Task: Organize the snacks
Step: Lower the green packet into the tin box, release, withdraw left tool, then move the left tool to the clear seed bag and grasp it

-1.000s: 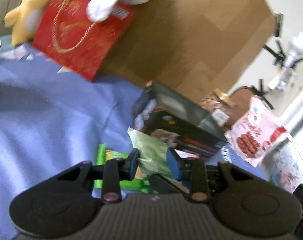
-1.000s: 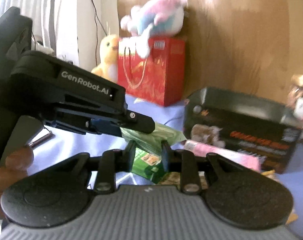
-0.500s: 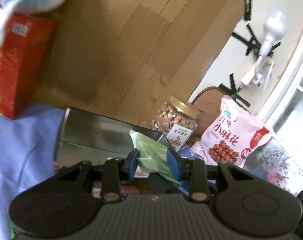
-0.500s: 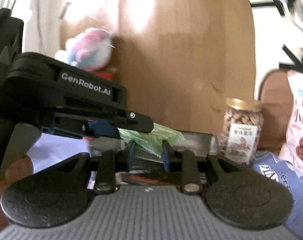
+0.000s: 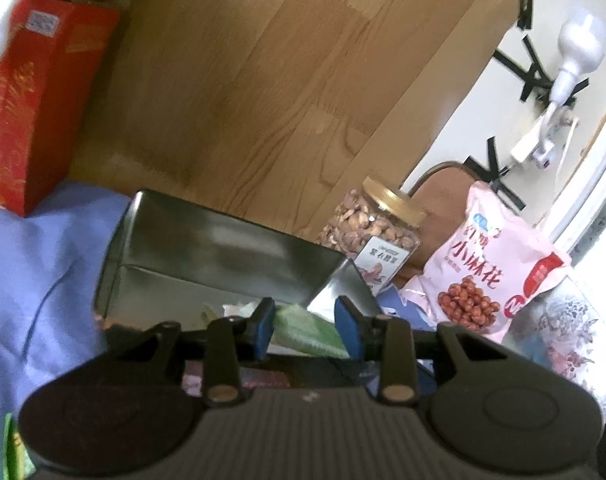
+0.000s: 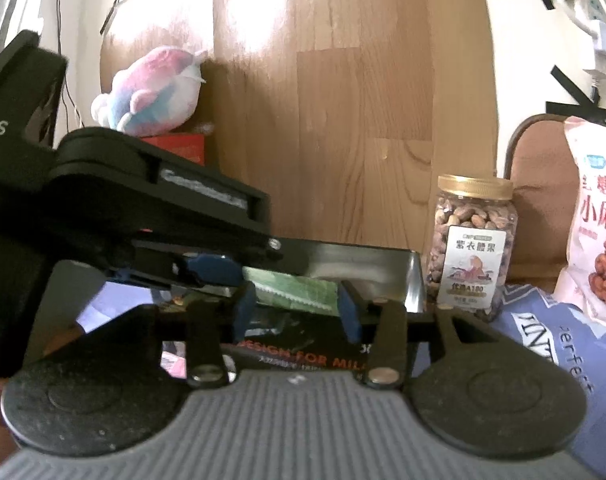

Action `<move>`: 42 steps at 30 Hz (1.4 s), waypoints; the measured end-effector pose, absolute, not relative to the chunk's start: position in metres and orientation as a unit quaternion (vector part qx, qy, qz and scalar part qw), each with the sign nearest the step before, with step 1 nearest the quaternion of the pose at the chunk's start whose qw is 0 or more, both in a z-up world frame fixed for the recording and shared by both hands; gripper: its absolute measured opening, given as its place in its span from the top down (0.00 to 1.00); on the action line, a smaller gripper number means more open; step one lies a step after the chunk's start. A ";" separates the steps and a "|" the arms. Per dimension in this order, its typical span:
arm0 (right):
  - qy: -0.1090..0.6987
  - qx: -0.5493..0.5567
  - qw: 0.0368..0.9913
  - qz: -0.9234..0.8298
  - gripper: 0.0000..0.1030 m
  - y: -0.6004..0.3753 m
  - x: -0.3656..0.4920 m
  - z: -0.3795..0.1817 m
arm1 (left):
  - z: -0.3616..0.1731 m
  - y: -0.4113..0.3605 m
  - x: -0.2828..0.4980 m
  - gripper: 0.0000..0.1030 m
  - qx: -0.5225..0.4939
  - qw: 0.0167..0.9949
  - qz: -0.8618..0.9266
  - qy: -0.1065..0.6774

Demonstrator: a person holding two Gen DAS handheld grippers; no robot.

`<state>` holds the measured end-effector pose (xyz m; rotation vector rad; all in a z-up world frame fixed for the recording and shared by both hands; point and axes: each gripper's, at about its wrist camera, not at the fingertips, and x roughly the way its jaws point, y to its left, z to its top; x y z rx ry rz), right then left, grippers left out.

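Note:
A green snack packet (image 5: 311, 334) hangs just above the open black tin (image 5: 223, 248), whose shiny inside faces me. My left gripper (image 5: 306, 328) is shut on the packet; in the right wrist view it reaches in from the left as a black body with a blue pad (image 6: 215, 270) on the green packet (image 6: 291, 288). My right gripper (image 6: 297, 310) has its jaws opening around the other end of the packet, with a thin gap showing at its pads. The tin (image 6: 367, 264) lies right behind both grippers.
A jar of nuts (image 6: 473, 240) and a pink peanut bag (image 5: 491, 272) stand right of the tin, on a blue packet (image 6: 551, 344). A red gift box (image 5: 27, 100) with a plush toy (image 6: 155, 92) on top is left. A wooden board (image 5: 263, 80) backs the lilac cloth (image 5: 35, 280).
Both grippers swung right with the green packet, from over the cloth to over the tin, then held still. The right jaws have spread wider around the packet.

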<state>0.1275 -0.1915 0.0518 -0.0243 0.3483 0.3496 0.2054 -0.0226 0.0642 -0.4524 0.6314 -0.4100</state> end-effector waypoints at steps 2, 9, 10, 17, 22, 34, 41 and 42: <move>0.172 0.003 0.969 0.178 0.53 -0.199 0.115 0.055 | 0.073 -0.016 0.189 0.69 -0.215 0.908 -0.204 0.294; 0.174 0.020 0.968 0.182 0.53 -0.216 0.044 0.049 | 0.075 -0.002 0.098 0.69 -0.154 0.926 -0.210 0.271; 0.183 0.023 0.966 0.179 0.53 -0.217 0.034 0.045 | 0.072 -0.003 0.086 0.69 -0.144 0.929 -0.209 0.271; 0.229 0.059 0.955 0.178 0.54 -0.219 -0.008 0.020 | 0.030 -0.011 0.010 0.67 -0.065 0.938 -0.192 0.280; 0.252 0.077 0.950 0.166 0.54 -0.217 -0.017 0.011 | 0.011 -0.020 -0.006 0.66 -0.043 0.934 -0.194 0.297; 0.268 0.057 0.944 0.186 0.66 -0.198 -0.018 0.009 | 0.010 0.008 -0.012 0.44 -0.058 0.958 -0.144 0.243; 0.265 0.045 0.942 0.200 0.68 -0.181 -0.009 0.012 | 0.011 0.028 -0.003 0.51 -0.078 0.953 -0.154 0.247; 0.265 0.049 0.941 0.203 0.68 -0.180 -0.006 0.013 | 0.010 0.031 -0.002 0.52 -0.079 0.953 -0.155 0.249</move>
